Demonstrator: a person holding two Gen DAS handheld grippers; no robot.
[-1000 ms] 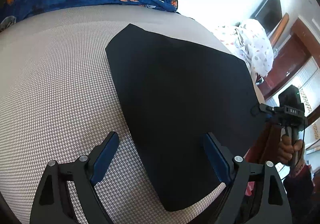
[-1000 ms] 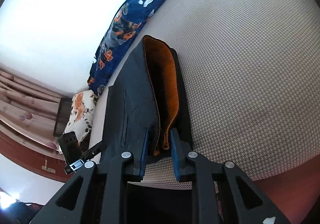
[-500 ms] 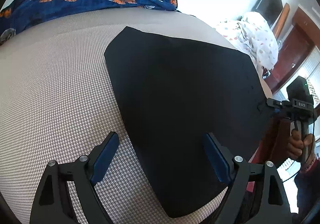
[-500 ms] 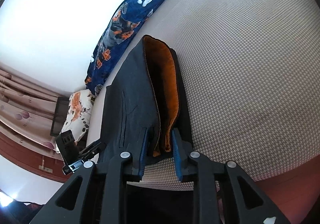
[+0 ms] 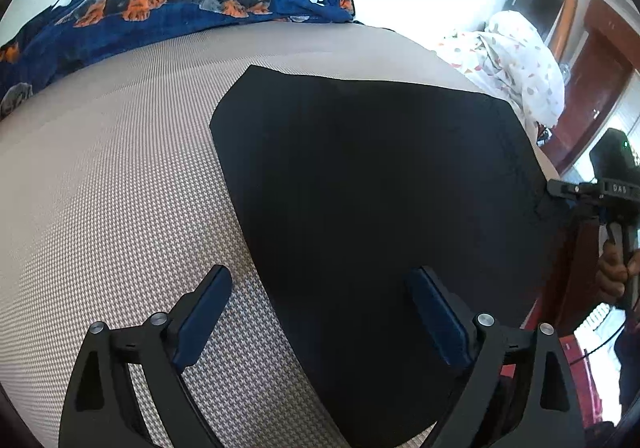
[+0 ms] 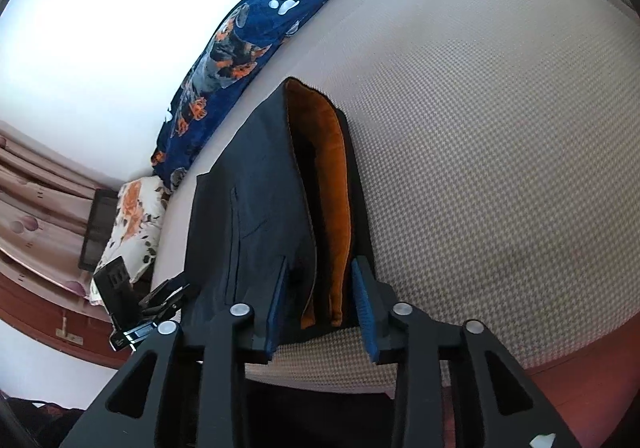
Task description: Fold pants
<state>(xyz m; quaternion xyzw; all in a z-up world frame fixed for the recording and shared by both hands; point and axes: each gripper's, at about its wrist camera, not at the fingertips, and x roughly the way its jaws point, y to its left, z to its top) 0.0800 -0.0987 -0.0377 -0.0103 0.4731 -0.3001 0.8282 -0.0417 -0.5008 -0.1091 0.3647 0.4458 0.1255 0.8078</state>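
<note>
1. Black pants (image 5: 380,208), folded into a flat stack, lie on the bed (image 5: 120,188), which has a beige houndstooth cover. All places below are given relative to the pants.
2. Left gripper (image 5: 320,312): jaws wide and opening further, nothing pinched. It hovers over the pants' near edge, one blue pad above the bare cover just beside that edge, the other above the black cloth. Whether either tip touches down I cannot tell.
3. Right gripper (image 6: 320,304) sits at the pants' waist end. Its jaws are opening, with the orange-lined waistband (image 6: 332,188) between the pads. There is a visible gap on both sides, so the pads no longer press the cloth.
4. In the right wrist view the pants (image 6: 256,208) show a pocket seam on the dark top layer, and the orange lining runs along the open edge on the side nearer the bare cover.
5. The left wrist view shows the right gripper (image 5: 576,190) at the pants' far right corner, with the person's hand (image 5: 614,276) on the handle just below it.
6. Blue dog-print blanket (image 5: 180,16) lies beyond the pants along the bed's far edge, well apart from them.
7. White spotted bedding (image 5: 520,60) is bunched up past the pants' upper right corner, off toward the wooden furniture.
8. Floral pillow (image 6: 132,216) lies beyond the pants' far end, near the left gripper (image 6: 160,296) in the right wrist view.
</note>
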